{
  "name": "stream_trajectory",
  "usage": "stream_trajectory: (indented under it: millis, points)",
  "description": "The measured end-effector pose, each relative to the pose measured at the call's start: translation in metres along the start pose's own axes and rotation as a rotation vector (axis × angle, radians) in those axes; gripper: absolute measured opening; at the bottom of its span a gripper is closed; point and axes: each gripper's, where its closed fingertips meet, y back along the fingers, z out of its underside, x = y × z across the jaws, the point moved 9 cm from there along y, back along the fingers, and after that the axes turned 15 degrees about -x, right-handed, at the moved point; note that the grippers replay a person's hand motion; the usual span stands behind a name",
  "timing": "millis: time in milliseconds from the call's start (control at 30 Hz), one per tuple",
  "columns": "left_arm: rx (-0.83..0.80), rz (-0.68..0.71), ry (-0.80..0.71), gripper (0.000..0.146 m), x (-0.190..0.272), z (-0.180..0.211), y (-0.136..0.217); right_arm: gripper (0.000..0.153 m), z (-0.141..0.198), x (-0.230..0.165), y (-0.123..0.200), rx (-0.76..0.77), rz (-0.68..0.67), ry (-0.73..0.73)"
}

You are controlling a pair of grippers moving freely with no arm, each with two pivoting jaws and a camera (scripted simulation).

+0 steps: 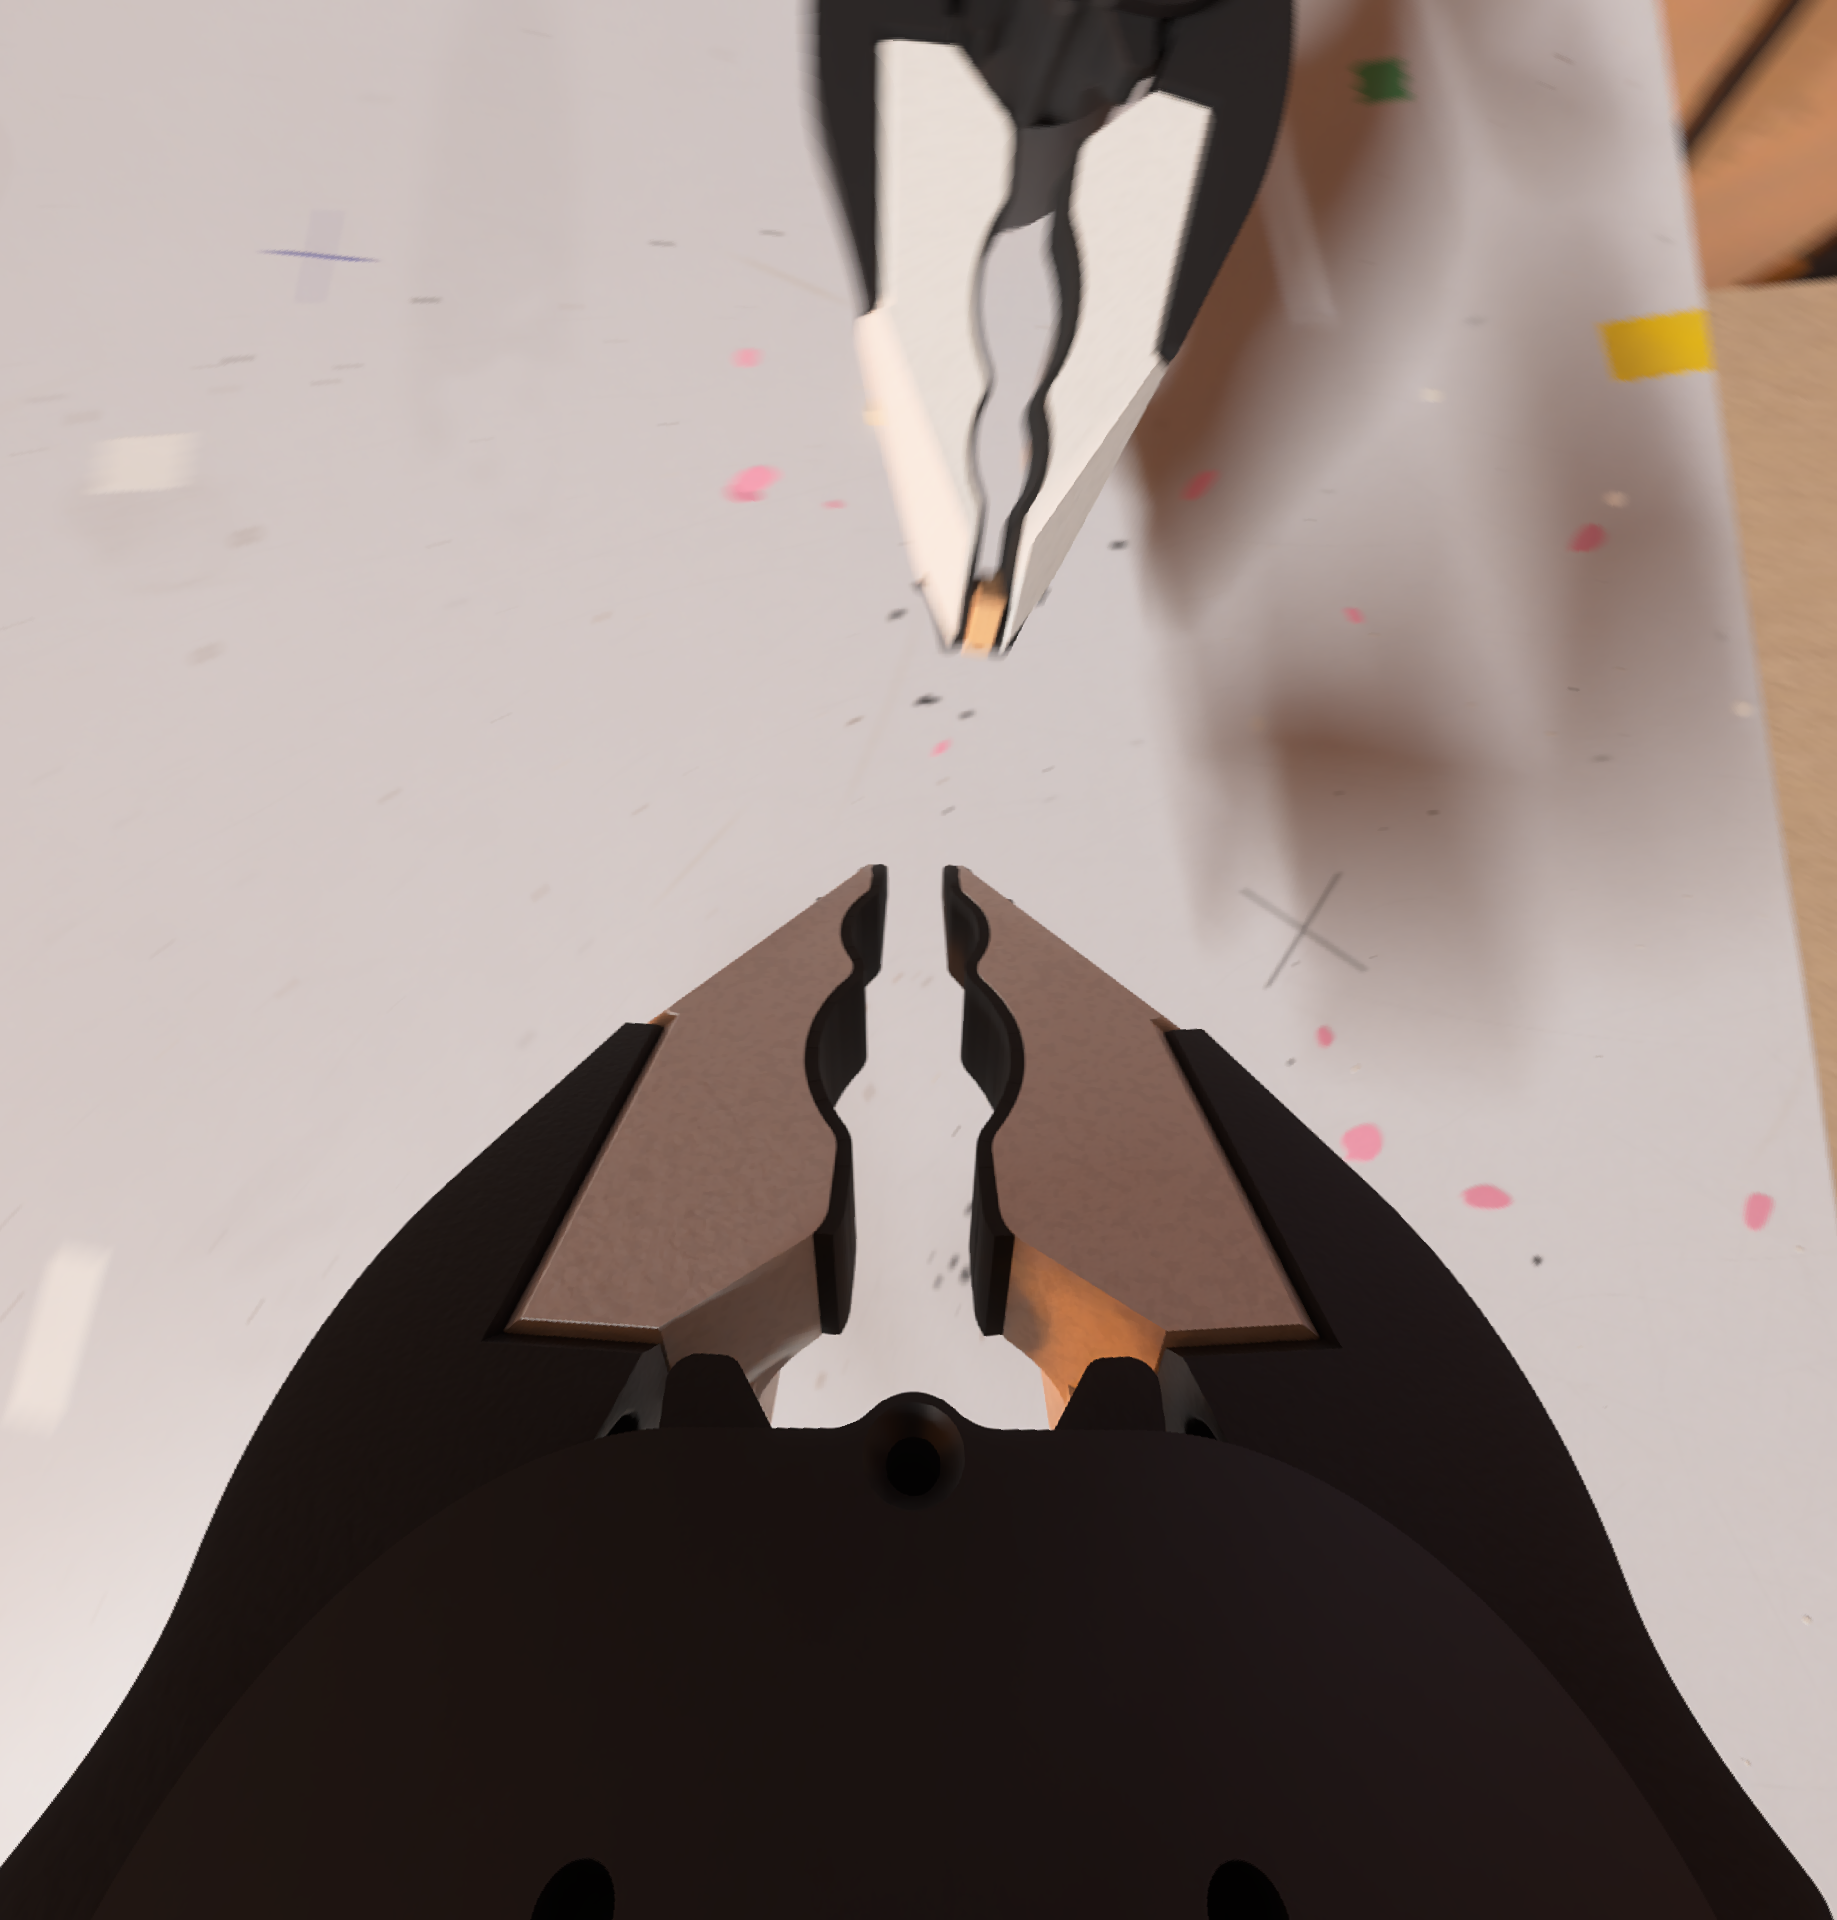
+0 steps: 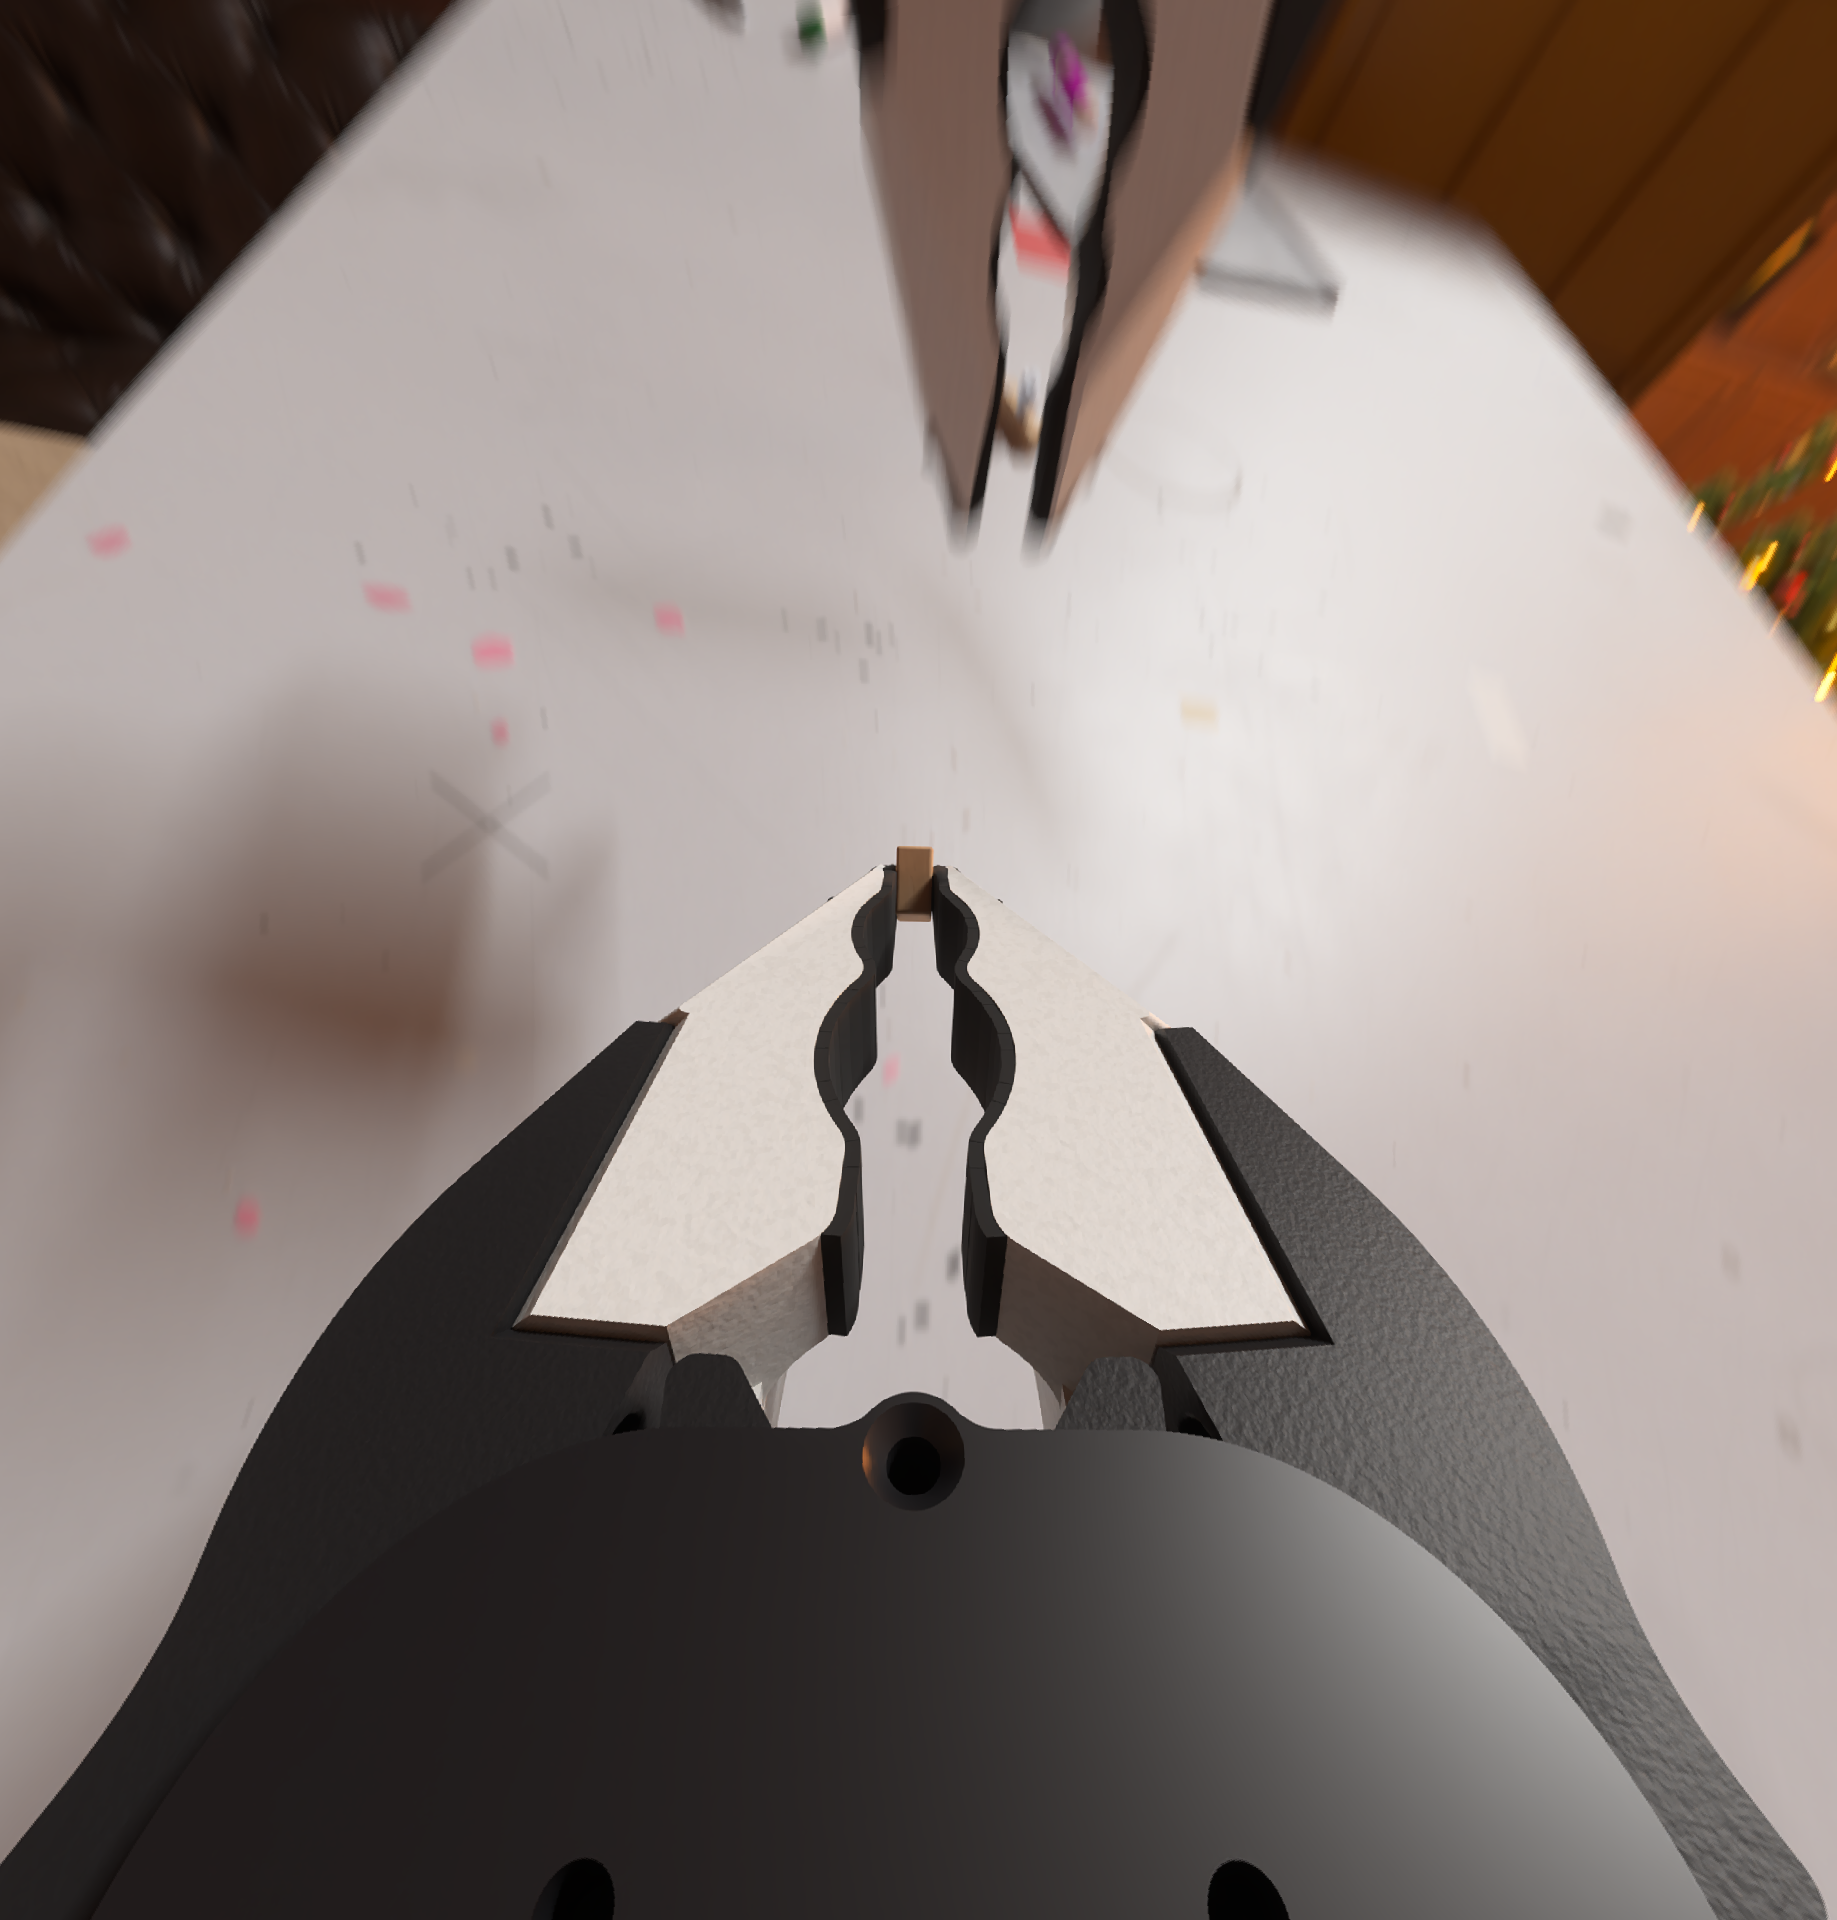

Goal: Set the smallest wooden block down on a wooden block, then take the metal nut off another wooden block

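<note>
Small block: we see the smallest wooden block point(image 2: 914, 881) pinched at the very fingertips of the right gripper point(image 2: 915, 883), the white fingers closed on its two sides, held above the white table point(image 2: 1309, 935).
Same block, other view: from the left wrist view it shows as a tan sliver point(image 1: 981, 623) between the right gripper's tips point(image 1: 981, 629), clear of the tabletop.
Left gripper: our left gripper point(image 1: 915, 878) carries nothing; its brown fingers stand nearly together with a narrow gap, and table shows through it.
Done so far: we judge the pick-up finished, since the block is off the table and in a firm hold.
Left to do: the placing on another wooden block, then the metal nut's removal.
Other blocks and nut: a small tan piece point(image 2: 1023, 416) lies far up the table behind the left gripper; too blurred for us to say what it is. We find no nut in either view.
</note>
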Motion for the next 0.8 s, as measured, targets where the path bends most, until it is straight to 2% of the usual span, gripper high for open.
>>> stream_trajectory:
  millis: [100,200,300,400,467,600,800]
  points:
    - [0.020,-0.160,0.139,0.022,-0.015,0.042,0.046,0.006,0.042,0.004,0.019,-0.186,0.014,-0.097]
    - [-0.106,-0.293,0.325,0.024,-0.033,0.110,0.089,0.006,0.081,0.003,0.039,-0.309,0.030,-0.195]
    - [-0.251,-0.242,0.523,0.024,-0.045,0.178,0.101,0.006,0.102,0.003,0.050,-0.407,0.064,-0.222]
    - [-0.331,-0.196,0.678,0.024,-0.053,0.223,0.086,0.006,0.113,0.007,0.053,-0.458,0.064,-0.260]
    - [-0.382,-0.177,0.666,0.024,-0.054,0.237,0.072,0.006,0.113,0.009,0.054,-0.475,0.067,-0.265]
    - [-0.463,-0.143,0.547,0.027,-0.058,0.252,0.054,0.006,0.116,0.012,0.057,-0.500,0.062,-0.274]
    - [-0.527,-0.051,0.350,0.029,-0.067,0.252,0.040,0.009,0.119,0.010,0.067,-0.465,0.063,-0.313]
